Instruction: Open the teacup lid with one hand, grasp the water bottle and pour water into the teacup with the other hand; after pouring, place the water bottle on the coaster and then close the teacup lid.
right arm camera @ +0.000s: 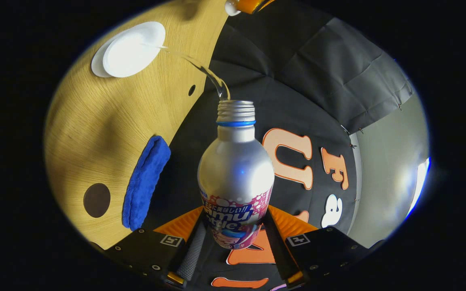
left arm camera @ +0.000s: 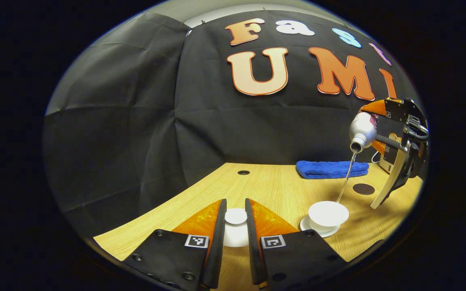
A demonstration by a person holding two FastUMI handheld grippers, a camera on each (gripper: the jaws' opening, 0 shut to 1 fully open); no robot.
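Left gripper (left arm camera: 236,220): its jaws are closed on the round white teacup lid (left arm camera: 235,217), one finger on each side of the knob, held above the pale wood-grain worktop (left arm camera: 273,188).
Right gripper (right arm camera: 233,238): its jaws grip the lower body of the silver metal water bottle (right arm camera: 236,169); in the left gripper view this gripper (left arm camera: 378,129) shows at far right with the bottle (left arm camera: 362,131) tipped neck-down.
Bottle writing: the pink and blue band carries print, only partly readable; I leave it unread.
Bottle neck: uncapped threaded mouth with a blue ring beneath it.
Water stream (left arm camera: 346,176): a thin clear stream runs from the mouth down into the cup.
White teacup (left arm camera: 327,214): open, standing on a white saucer (left arm camera: 321,230), to the right of the left gripper's jaws and below the bottle; also seen in the right gripper view (right arm camera: 134,49).
Round dark brown coaster (left arm camera: 363,188): flat on the worktop, near the cup, bare.
Folded blue cloth (left arm camera: 332,169): at the back of the worktop, beside the coaster.
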